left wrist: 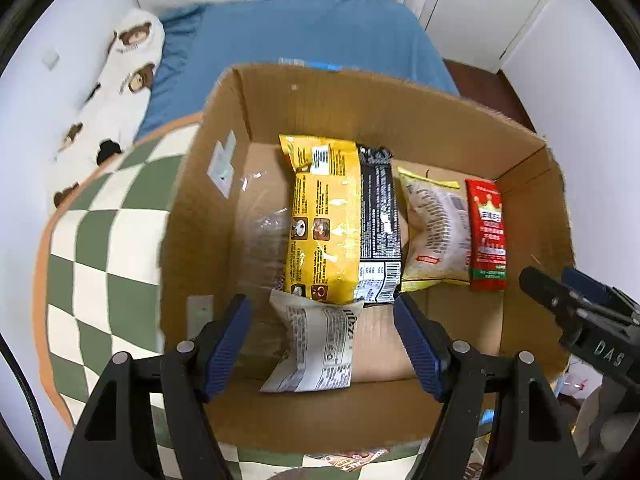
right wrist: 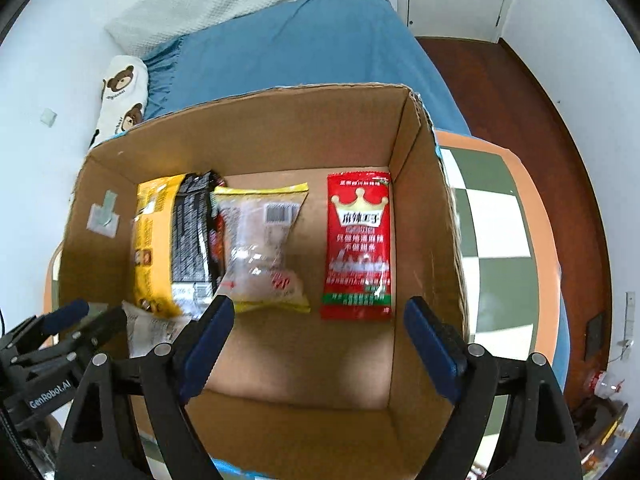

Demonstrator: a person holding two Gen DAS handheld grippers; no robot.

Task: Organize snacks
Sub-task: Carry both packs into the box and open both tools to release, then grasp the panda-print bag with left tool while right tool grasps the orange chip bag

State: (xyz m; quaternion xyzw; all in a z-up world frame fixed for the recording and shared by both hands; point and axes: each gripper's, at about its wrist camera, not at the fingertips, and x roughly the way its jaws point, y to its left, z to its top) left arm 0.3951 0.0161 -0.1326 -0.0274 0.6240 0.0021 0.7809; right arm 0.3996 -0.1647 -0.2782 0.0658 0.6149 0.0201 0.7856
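A bed with a blue sheet (right wrist: 312,44) fills the upper part of both views. On it sits a green and cream checked cushion (left wrist: 100,248), and a large open cardboard box (right wrist: 248,120) fills the centre. Inside, snack packets lie side by side on the box floor: a yellow packet (left wrist: 320,220) overlapping a black packet (left wrist: 378,216), then a clear packet with yellow edges (right wrist: 264,248), then a red packet with a crown (right wrist: 358,244) toward the right. A white packet (left wrist: 316,348) lies at lower centre between the left tongs (left wrist: 322,344), which stand wide open and grip nothing. The right tongs (right wrist: 318,348) are likewise spread and empty, hovering below the red packet. Likely risk: the glossy, overlapping packets could slide or be dragged together when one is grasped.
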